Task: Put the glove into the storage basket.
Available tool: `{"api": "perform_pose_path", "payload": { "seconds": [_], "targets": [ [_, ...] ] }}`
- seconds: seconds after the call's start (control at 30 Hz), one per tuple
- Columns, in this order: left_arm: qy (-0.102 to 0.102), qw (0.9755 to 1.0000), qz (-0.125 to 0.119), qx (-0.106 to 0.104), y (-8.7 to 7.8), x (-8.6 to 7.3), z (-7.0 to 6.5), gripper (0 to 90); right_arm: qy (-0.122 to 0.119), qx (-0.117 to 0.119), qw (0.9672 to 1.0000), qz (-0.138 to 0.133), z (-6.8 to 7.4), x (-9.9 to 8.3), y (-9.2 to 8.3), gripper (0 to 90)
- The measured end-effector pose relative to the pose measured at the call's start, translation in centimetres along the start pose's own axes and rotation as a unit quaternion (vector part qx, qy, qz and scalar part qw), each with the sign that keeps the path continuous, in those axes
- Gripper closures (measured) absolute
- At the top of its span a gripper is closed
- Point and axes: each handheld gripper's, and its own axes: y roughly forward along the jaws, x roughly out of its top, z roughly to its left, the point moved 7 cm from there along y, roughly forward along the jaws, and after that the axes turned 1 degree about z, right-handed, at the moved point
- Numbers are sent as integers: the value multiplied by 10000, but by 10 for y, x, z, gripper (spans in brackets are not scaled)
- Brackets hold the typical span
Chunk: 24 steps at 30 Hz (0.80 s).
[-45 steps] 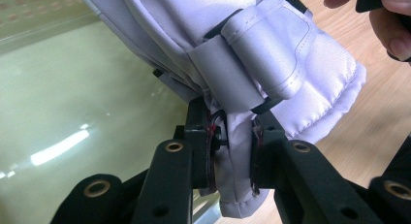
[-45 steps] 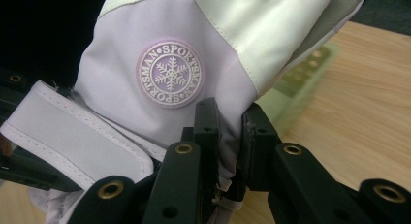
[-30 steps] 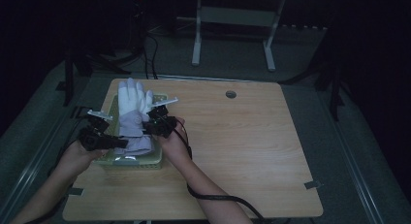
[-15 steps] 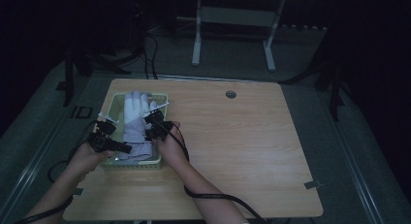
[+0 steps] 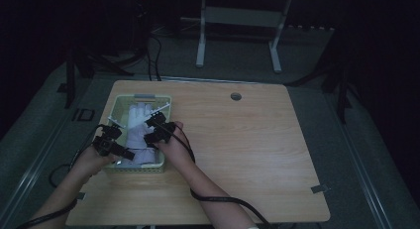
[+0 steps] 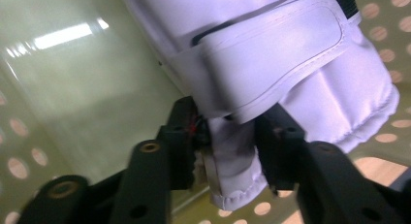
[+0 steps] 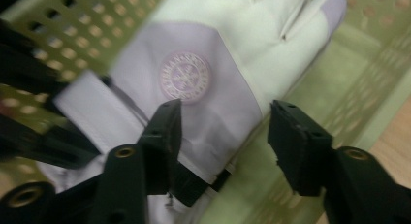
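Two grippers meet over a pale green basket point(image 5: 118, 109) at the left side of the wooden table point(image 5: 257, 149) in the high view. Inside the basket lies a white glove point(image 5: 137, 135), its fingers pointing away from the person. The left gripper point(image 5: 130, 154) reaches in from the near left corner, its tips at the glove's cuff end. The right gripper point(image 5: 148, 136) comes in from the right, tips over the middle of the glove. Both hands hold their tools close together (the cables trail back off the near edge of the table).

From the left gripper view, the left gripper point(image 6: 225, 146) has its jaws standing on either side of a hanging fold of the glove's point(image 6: 271, 64) cuff. Its jaws have just been opening; the cloth is between them, touching the left pad, while the right one looks a shade clear of it. The basket's point(image 6: 72, 88) smooth wall stands just beyond the tips.

From the right gripper view, the right gripper point(image 7: 223, 132) is spread wide, and its jaws have just been opening too. Between and just beyond them lies the glove point(image 7: 203, 83), round badge up, with neither pad pressing on it. The basket's point(image 7: 349, 78) perforated side runs past the right jaw.
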Motion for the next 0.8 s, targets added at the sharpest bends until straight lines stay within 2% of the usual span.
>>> {"api": "perform_pose_path", "payload": {
  "seconds": [0.1,0.17,0.3,0.37,0.47,0.5,0.57,0.6,0.63,0.67,0.73,0.8],
  "targets": [
    [33,9998,-146,124,-3,1,1,457,-17,102,9998,-178,1,5,-8,388],
    [120,9994,-312,111,-7,1,-2,386,-34,155,9995,-283,1,7,-12,351],
    [143,9972,-712,191,-10,2,-8,153,-77,250,9989,-399,-1,9,-20,298],
    [177,9952,-885,382,-12,2,-9,144,-86,281,9984,-477,-3,10,-24,295],
    [49,9895,-1336,546,-22,3,-8,121,-138,400,9977,-538,-4,10,-29,241],
    [34,9867,-1509,598,-26,3,-6,118,-186,448,9973,-545,-3,9,-30,215],
    [-3,9808,-1865,577,-34,3,-8,118,-247,500,9967,-596,-3,9,-31,198],
    [-3,9808,-1865,577,-34,3,-8,118,-247,500,9967,-596,-3,9,-31,198],
    [3,9778,-2002,625,-40,3,-12,118,-305,477,9966,-594,-3,8,-32,192],
    [-21,9767,-2032,689,-43,2,-14,118,-344,528,9960,-633,-2,8,-34,181],
    [-70,9728,-2186,765,-48,2,-18,119,-353,546,9957,-664,-3,9,-36,181],
    [-65,9697,-2346,678,-52,2,-25,118,-368,563,9954,-685,-4,8,-37,181]
  ]
}}
